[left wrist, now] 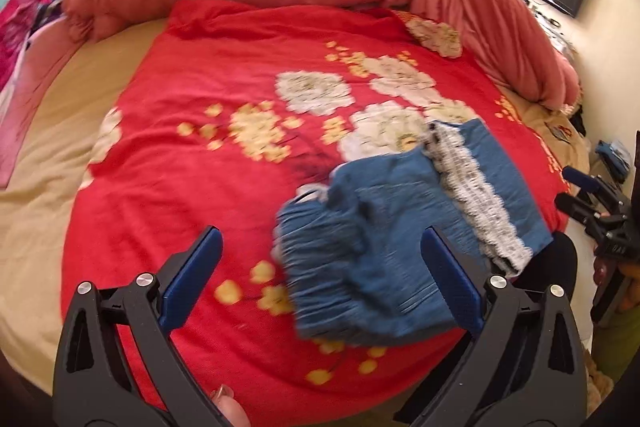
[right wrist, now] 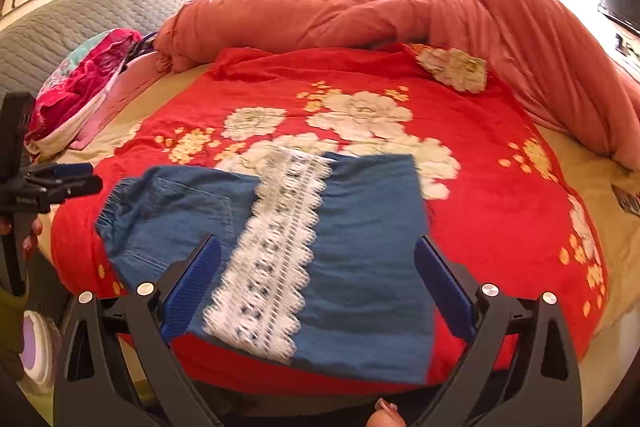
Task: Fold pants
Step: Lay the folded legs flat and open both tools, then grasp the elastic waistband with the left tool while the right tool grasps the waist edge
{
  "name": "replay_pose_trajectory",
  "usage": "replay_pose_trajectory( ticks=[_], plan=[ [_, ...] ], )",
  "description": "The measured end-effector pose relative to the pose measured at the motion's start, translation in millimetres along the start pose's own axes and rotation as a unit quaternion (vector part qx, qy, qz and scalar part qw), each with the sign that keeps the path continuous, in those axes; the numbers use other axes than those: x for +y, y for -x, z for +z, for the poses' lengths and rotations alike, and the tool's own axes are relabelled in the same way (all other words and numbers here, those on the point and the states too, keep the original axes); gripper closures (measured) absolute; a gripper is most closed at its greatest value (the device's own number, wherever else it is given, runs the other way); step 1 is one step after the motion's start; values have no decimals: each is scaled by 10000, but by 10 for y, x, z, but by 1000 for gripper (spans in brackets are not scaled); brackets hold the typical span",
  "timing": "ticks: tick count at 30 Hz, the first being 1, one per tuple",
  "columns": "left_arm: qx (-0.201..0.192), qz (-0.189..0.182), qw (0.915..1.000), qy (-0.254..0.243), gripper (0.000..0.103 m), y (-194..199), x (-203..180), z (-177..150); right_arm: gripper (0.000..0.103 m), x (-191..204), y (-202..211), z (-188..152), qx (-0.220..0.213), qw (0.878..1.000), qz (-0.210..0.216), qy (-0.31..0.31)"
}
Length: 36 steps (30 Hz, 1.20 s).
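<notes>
Pants (right wrist: 280,243): blue denim, folded to a rough rectangle, gathered elastic waist at left, white lace strip (right wrist: 276,247) running lengthwise; lying near front edge of red floral blanket (right wrist: 480,187). Left gripper (left wrist: 320,279): jaws apart, nothing between pads. Right gripper (right wrist: 318,285): jaws apart, empty, above pants.

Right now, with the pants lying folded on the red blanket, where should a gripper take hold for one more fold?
Probably the elastic waistband end of the pants, coming from the left in the right wrist view. It is a thick bunched edge lying free on the blanket, easy to pinch and carry over the lace stripe. Both grippers, left and right, are open and hold nothing.
</notes>
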<state>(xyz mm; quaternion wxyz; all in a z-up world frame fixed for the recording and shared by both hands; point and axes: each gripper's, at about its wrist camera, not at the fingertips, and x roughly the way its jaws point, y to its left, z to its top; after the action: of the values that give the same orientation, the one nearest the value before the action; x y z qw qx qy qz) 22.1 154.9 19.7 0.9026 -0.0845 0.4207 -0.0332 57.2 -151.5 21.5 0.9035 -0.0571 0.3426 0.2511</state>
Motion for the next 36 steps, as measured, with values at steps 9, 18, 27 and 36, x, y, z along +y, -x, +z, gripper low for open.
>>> replay_pose_trajectory(
  ticks=[9,18,27,36],
  plan=[
    [276,-174,9989,325,9,-65,261,-251,7,388,-249,286,136,9983,443,363],
    [400,-830,9926,793,10,-292,428,-76,7,909,-379,138,418,9907,898,936],
    [775,-1257,9853,859,15,-728,395,117,7,1328,-472,-140,539,9825,1169,1349],
    [1081,-1303,9823,800,48,-997,332,189,14,1764,-562,-369,283,9690,774,2328]
  ],
)
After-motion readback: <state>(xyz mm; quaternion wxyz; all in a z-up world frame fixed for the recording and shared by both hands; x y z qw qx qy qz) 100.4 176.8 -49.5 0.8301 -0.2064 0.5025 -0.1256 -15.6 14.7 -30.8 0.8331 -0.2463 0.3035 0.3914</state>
